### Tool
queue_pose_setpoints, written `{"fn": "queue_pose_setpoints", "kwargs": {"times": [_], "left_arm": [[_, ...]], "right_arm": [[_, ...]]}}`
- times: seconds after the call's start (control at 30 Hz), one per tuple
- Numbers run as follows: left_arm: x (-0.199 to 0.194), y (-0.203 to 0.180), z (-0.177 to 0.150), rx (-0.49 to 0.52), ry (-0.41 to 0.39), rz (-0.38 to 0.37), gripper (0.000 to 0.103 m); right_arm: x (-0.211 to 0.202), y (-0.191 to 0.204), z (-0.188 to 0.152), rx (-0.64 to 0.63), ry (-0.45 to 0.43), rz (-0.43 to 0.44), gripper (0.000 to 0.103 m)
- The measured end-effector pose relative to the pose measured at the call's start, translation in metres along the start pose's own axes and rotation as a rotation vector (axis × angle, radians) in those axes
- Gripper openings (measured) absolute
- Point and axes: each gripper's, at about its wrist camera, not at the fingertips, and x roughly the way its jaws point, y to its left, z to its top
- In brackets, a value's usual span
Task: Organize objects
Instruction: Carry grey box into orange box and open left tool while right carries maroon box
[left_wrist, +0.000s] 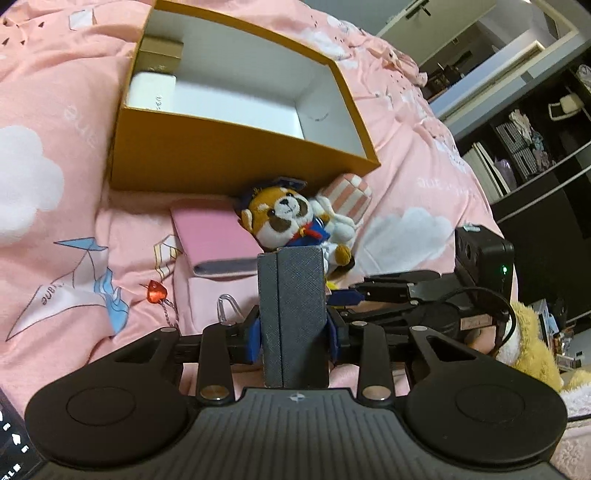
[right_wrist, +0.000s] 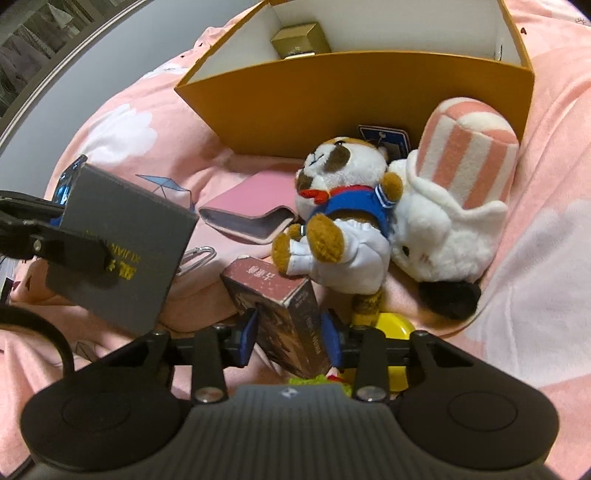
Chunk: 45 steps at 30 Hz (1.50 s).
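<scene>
- On the pink bed quilt (left_wrist: 55, 110), orange box (left_wrist: 229, 155) sits open, white inside; gold carton (left_wrist: 162, 53) and white carton (left_wrist: 151, 90) at its one end.
- Left tongs (left_wrist: 293, 330): narrowed, blue pads pressed on both sides of grey case (left_wrist: 293, 317), held upright off the quilt.
- Right tongs (right_wrist: 290, 332): narrow gap, dark reddish carton (right_wrist: 280, 310) between the pads; left pad looks slightly off its side, so grip not certain. No earlier frame to compare.
- Just in front of the box: pink wallet (left_wrist: 214, 236), dog plush (left_wrist: 284, 218) in blue jacket, white plush with pink-striped hat (right_wrist: 454, 206) touching it.
- Right view only: gold lettering on the grey case's face, yellow item (right_wrist: 391, 325) under the dog plush, reddish carton.
- Left view only: white carton, red heart charm (left_wrist: 157, 291) on chain, dark shelves (left_wrist: 535, 147) beside the bed.
</scene>
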Motion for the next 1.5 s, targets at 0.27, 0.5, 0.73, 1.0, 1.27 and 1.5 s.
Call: {"fn": "queue_pose_setpoints", "kwargs": {"times": [0.27,0.5,0.73,1.0,1.27,1.5], "left_arm": [[0.001,-0.007,0.004,0.005,-0.055,0.026,0.038],[-0.001,-0.004,0.005,-0.004,-0.091,0.044,0.038],[-0.009,-0.005,0.012,0.002,-0.138,0.032,0.038],[-0.012,-0.017,0.028,0.045,-0.183,0.011,0.038],[-0.013,-0.032,0.057,0.095,-0.248,0.018,0.038],[-0.009,-0.035,0.1,0.143,-0.298,0.043,0.038]], "right_arm": [[0.019,-0.016,0.006,0.064,0.041,0.041,0.06],[0.015,-0.007,0.005,0.042,0.041,0.036,0.041],[-0.027,0.02,0.003,-0.033,-0.007,-0.03,0.026],[-0.08,0.029,0.032,0.012,-0.104,-0.008,0.024],[-0.123,0.024,0.074,0.013,-0.248,-0.047,0.024],[-0.129,0.014,0.125,0.011,-0.361,-0.083,0.024]]}}
